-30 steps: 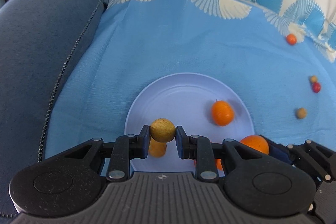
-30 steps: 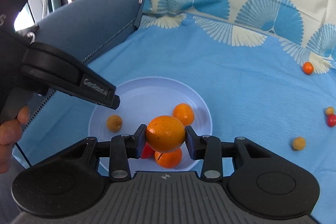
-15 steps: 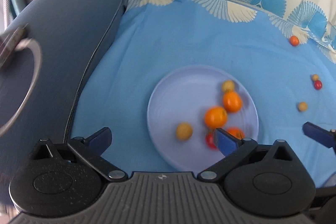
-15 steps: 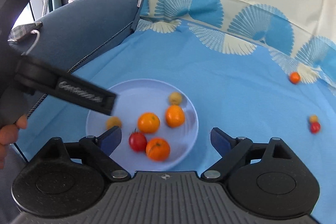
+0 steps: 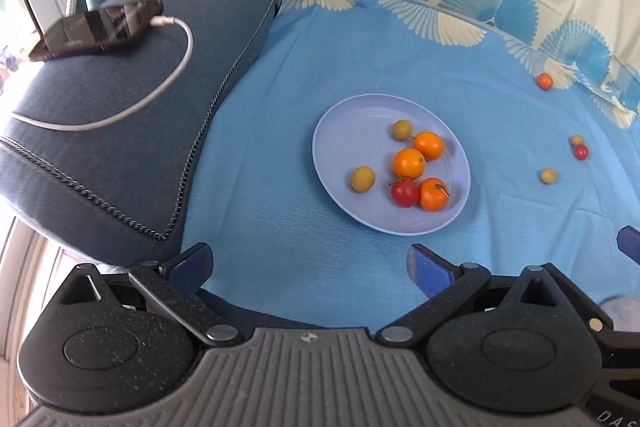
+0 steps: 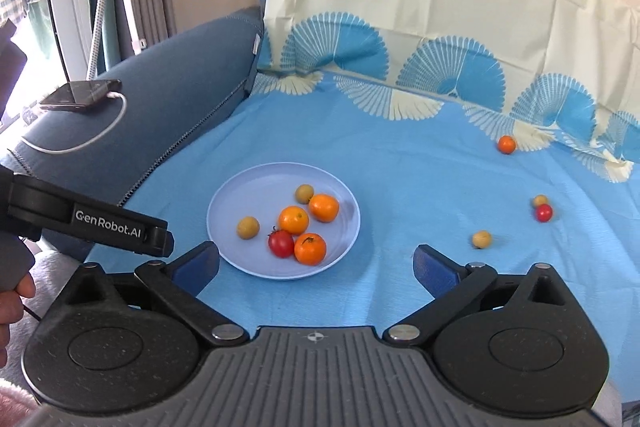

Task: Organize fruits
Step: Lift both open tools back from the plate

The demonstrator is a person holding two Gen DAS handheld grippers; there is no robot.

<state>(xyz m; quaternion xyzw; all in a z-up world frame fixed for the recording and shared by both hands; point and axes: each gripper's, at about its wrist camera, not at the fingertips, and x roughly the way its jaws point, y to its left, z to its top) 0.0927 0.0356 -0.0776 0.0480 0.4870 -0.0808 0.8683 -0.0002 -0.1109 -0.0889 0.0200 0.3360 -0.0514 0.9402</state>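
A pale blue plate (image 5: pixel 340 131) lies on the blue cloth. It holds three oranges, the middle one (image 5: pixel 409 163), a red tomato (image 5: pixel 404 191) and two small yellow-brown fruits (image 5: pixel 363 179). The same plate (image 6: pixel 248 195) shows in the right wrist view. My left gripper (image 5: pixel 308 261) is open and empty, drawn back from the plate's near edge. My right gripper (image 6: pixel 316 261) has its jaws opening wide, nothing between them, just short of the plate. Loose on the cloth to the right lie a small orange (image 6: pixel 507 144), a red fruit (image 6: pixel 543 212) and a yellow-brown fruit (image 6: pixel 481 239).
A dark blue sofa armrest (image 5: pixel 132 131) rises left of the cloth, with a phone (image 5: pixel 100 27) and its white cable (image 5: pixel 176 75) on top. A patterned cloth covers the backrest (image 6: pixel 440 7). A person's hand (image 6: pixel 12 307) holds the left gripper's handle.
Both grippers let go of their fruit, a yellow-brown one and an orange, which now lie on the plate. Both opened wide and drew back and up from the plate.
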